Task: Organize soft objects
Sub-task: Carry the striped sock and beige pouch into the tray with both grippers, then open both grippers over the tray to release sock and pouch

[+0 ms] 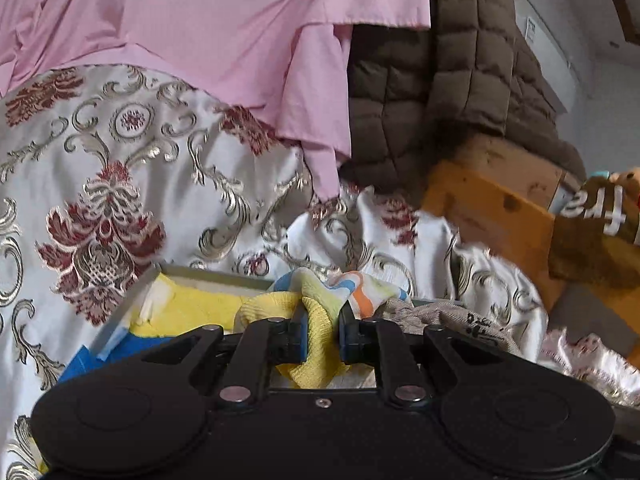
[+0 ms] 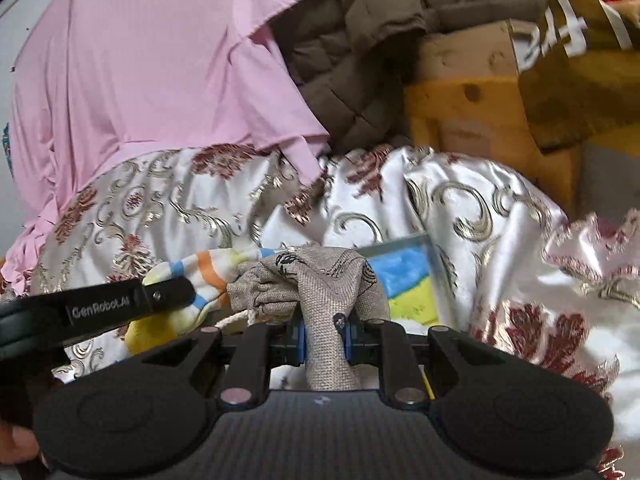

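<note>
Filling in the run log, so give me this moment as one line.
left gripper: shut on yellow cloth | right gripper: shut on grey bag | both over tray on patterned bedspread

Brown lettered bag — top edge-cropped, blurred

Left claw around yellow cloth

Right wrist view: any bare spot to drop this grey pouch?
Inside the box, the blue-and-yellow lining right of the grey pouch lies bare. Left is crowded: striped cloth and left gripper. Rumpled satin bedspread also free.
</note>
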